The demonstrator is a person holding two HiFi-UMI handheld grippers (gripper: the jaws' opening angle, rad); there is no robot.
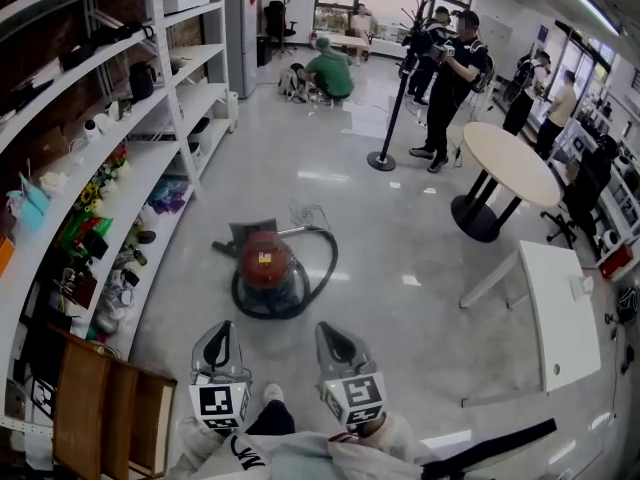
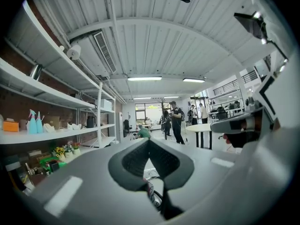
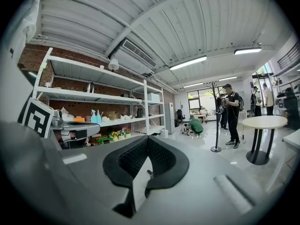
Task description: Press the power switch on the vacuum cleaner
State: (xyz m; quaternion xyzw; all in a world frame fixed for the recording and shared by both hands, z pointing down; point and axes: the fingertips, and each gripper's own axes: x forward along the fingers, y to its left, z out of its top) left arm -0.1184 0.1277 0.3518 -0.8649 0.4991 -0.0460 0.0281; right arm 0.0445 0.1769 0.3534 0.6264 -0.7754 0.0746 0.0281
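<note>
Glossy grey floor [image 1: 400, 218], shelving [image 1: 150, 158] at left | red vacuum cleaner [image 1: 266, 260] sits ahead, hose looped round it | my left gripper [image 1: 224, 326] and right gripper [image 1: 327, 328] hover nearer me, apart from it | both jaws pinched together, empty

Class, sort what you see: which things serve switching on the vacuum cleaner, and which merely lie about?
Job: red canister vacuum cleaner, left gripper, right gripper.
Idle: round white table, white metal shelving, black pole stand.
</note>
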